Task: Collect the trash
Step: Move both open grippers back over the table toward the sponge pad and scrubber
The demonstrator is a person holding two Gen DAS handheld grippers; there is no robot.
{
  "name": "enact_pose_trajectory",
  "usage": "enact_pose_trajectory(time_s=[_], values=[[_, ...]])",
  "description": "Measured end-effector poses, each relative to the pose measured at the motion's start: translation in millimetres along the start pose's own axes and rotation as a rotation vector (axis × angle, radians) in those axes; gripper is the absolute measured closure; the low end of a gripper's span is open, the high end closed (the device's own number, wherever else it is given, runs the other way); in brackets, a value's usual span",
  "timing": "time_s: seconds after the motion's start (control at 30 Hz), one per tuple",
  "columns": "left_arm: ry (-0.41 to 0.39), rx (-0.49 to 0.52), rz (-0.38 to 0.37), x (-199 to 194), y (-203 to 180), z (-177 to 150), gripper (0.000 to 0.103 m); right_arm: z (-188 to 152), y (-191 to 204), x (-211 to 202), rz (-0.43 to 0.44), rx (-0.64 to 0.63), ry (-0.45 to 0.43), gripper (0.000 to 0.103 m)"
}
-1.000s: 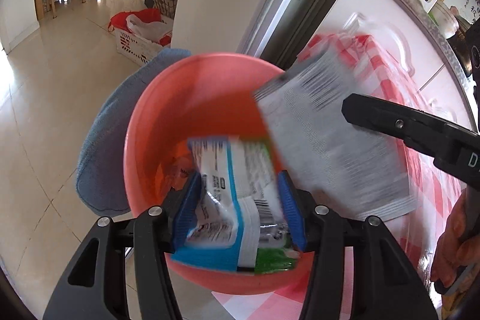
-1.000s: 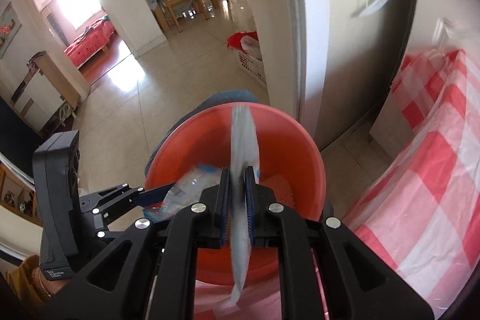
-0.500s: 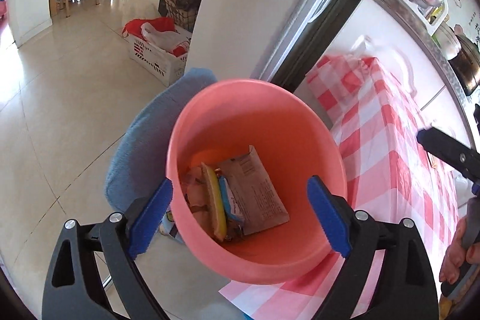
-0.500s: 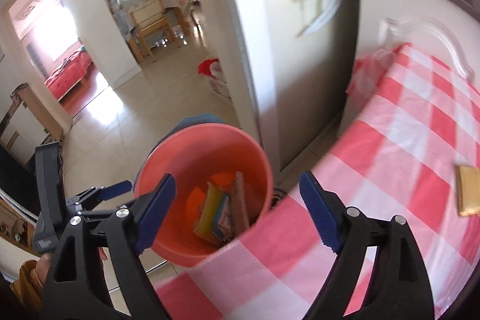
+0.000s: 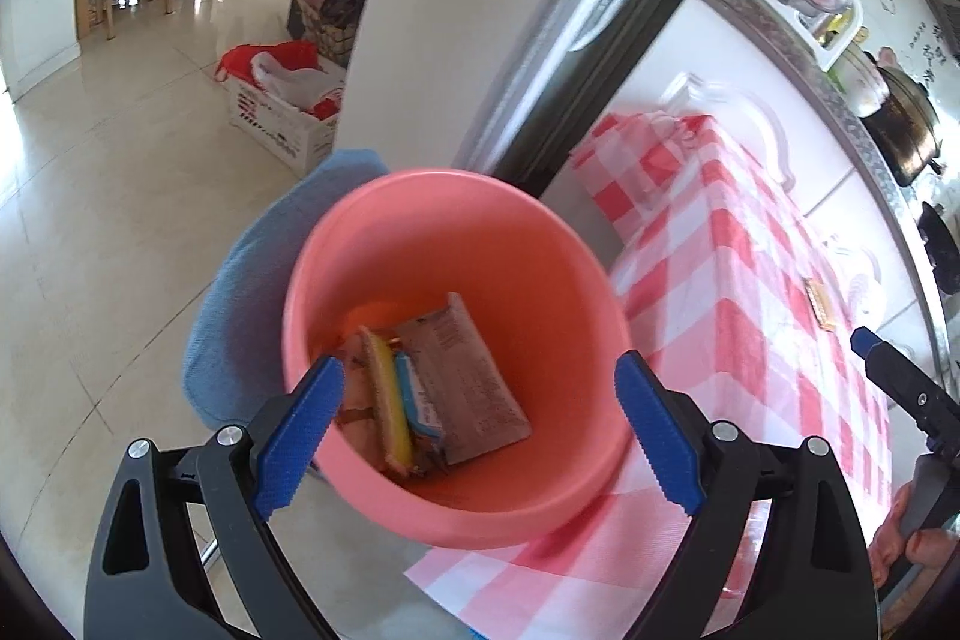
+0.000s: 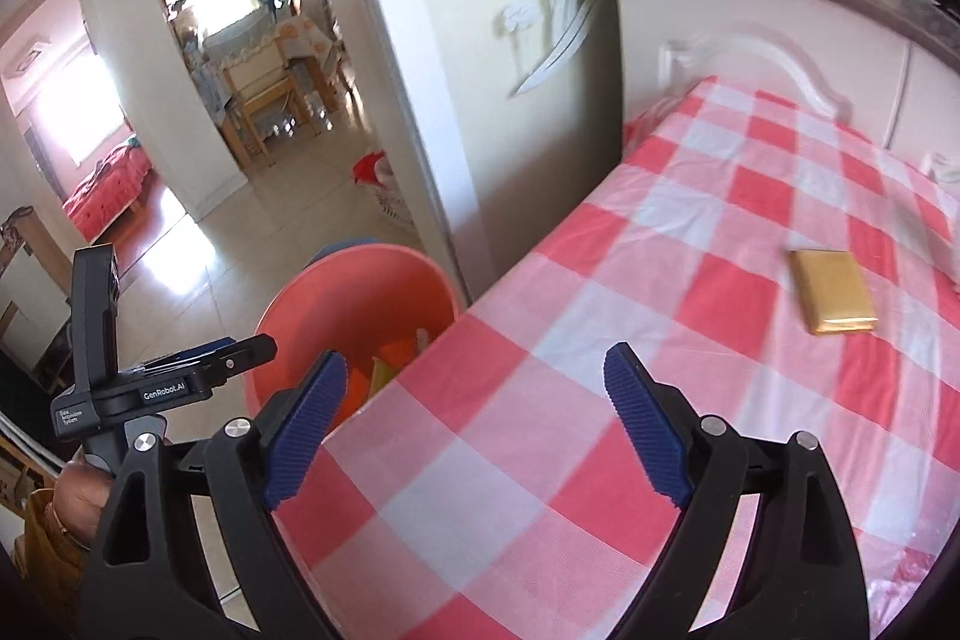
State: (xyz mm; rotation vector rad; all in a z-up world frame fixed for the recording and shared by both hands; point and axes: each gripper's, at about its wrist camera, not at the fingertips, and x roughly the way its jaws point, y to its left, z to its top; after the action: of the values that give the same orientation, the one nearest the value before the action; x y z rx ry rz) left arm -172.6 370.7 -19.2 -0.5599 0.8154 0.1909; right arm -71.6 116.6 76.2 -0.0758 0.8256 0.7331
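Note:
A pink bucket (image 5: 456,232) stands on a blue seat beside the checked table. Several wrappers lie in its bottom, among them a grey packet (image 5: 468,376) and a yellow one (image 5: 390,400). My left gripper (image 5: 478,364) hangs open above the bucket with nothing between its fingers. In the right wrist view the bucket (image 6: 360,292) is at lower left. My right gripper (image 6: 475,358) is over the table's corner, its jaws opening and empty. A gold packet (image 6: 831,289) lies flat on the red-and-white cloth (image 6: 660,280), further in to the right.
A blue cushioned seat (image 5: 240,292) carries the bucket. A white pillar (image 5: 450,10) and a white cabinet (image 6: 750,58) rise behind the table. A white basket with red bags (image 5: 282,112) sits on the tiled floor. Pots stand on the counter (image 5: 900,118).
Both grippers let go of their wrappers, which now lie in the bucket, and both jaws opened wide. My right gripper swung from over the bucket to over the table.

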Motion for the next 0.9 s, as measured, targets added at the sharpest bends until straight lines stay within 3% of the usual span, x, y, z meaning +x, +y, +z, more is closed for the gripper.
enact_pose_trajectory(time_s=[0.33, 0.67, 0.9], values=[[-0.014, 0.035, -0.059, -5.9, -40.2, -0.3, 0.012, -17.2, -25.9, -39.7, -0.043, -0.015, -0.105, 0.004], [-0.013, 0.1, -0.083, -7.9, -87.3, -6.2, 0.012, -36.4, -82.6, -76.8, -0.194, 0.067, -0.145, 0.004], [0.008, 0.167, -0.118, -5.3, -127.7, -10.8, 0.012, -44.9, -123.7, -110.4, -0.292, 0.118, -0.22, 0.004]])
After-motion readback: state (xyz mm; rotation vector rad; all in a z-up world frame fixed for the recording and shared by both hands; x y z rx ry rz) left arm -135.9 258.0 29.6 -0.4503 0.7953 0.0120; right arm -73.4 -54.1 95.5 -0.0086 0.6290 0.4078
